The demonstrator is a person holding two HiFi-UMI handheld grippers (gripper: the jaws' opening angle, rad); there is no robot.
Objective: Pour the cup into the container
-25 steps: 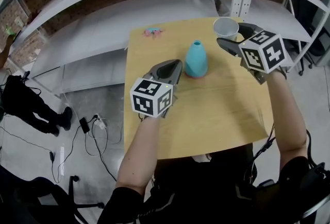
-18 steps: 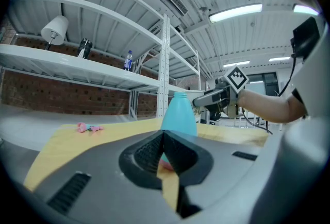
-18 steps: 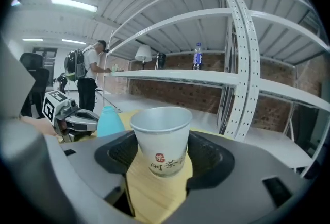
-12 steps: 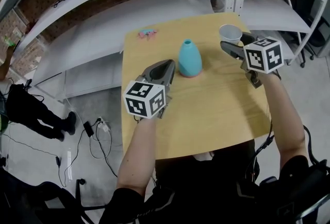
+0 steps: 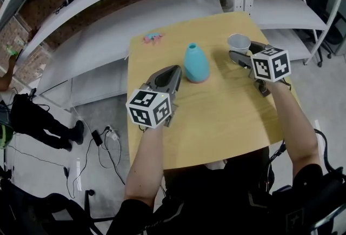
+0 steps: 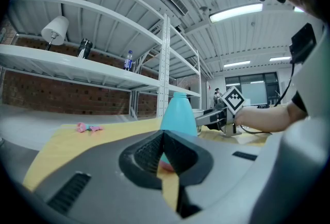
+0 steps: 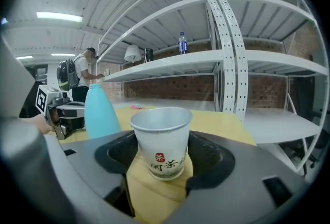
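My right gripper (image 5: pixel 243 51) pinches the cup (image 7: pixel 161 140) between wide-set jaws, at the upper right of the head view. The cup is upright, low over or on the table (image 5: pixel 227 115). The vase (image 5: pixel 196 62) lies to the cup's left at upper centre, well apart and upright. Its narrow mouth is on top, so I judge the cup must travel left and above that neck.

My left gripper (image 6: pixel 164 138) is pressed together and empty, with its tips just beside the vase's lower left.

The cup is thin white paper, tapered, with a rolled rim and red-and-dark print. The vase is smooth turquoise, bulging low, with a pinkish foot. The table is pale wood.
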